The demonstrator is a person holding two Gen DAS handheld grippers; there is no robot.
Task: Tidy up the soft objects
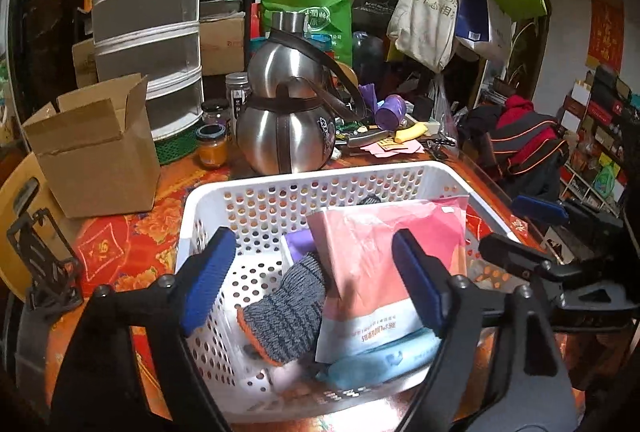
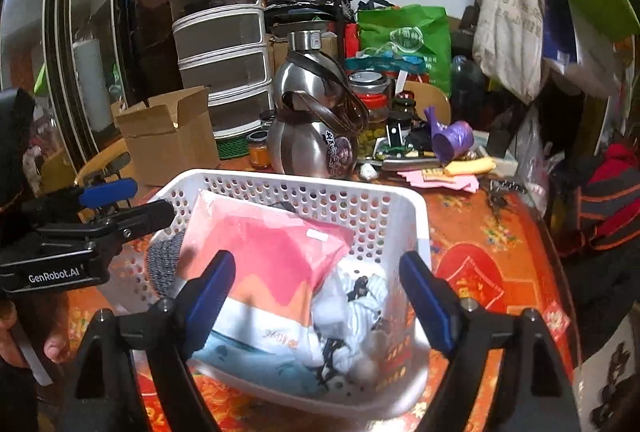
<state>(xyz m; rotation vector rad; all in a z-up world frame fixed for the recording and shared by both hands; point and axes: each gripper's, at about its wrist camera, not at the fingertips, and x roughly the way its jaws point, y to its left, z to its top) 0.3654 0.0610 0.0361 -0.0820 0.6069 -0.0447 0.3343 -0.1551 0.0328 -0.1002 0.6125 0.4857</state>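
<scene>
A white perforated basket [image 1: 304,178] stands on the red floral tablecloth. Inside it a pink package [image 1: 384,252] leans over a grey knit glove with an orange cuff [image 1: 288,312], a purple item [image 1: 300,244] and a light blue pack [image 1: 380,360]. My left gripper [image 1: 314,252] hovers open over the basket's near side, its blue pads touching nothing. From the right wrist view, the basket [image 2: 304,178] also holds a white-and-blue cloth [image 2: 352,296] beside the pink package [image 2: 272,248]. My right gripper [image 2: 318,264] is open above them, empty. The left gripper [image 2: 128,202] shows at the left.
Behind the basket stand a steel gourd-shaped flask [image 1: 288,120], an open cardboard box [image 1: 96,152], a stacked mesh cover [image 1: 148,32], jars [image 1: 212,148] and a purple cup [image 1: 390,110]. Bags hang at the upper right. A person's hand [image 2: 52,348] grips the left handle.
</scene>
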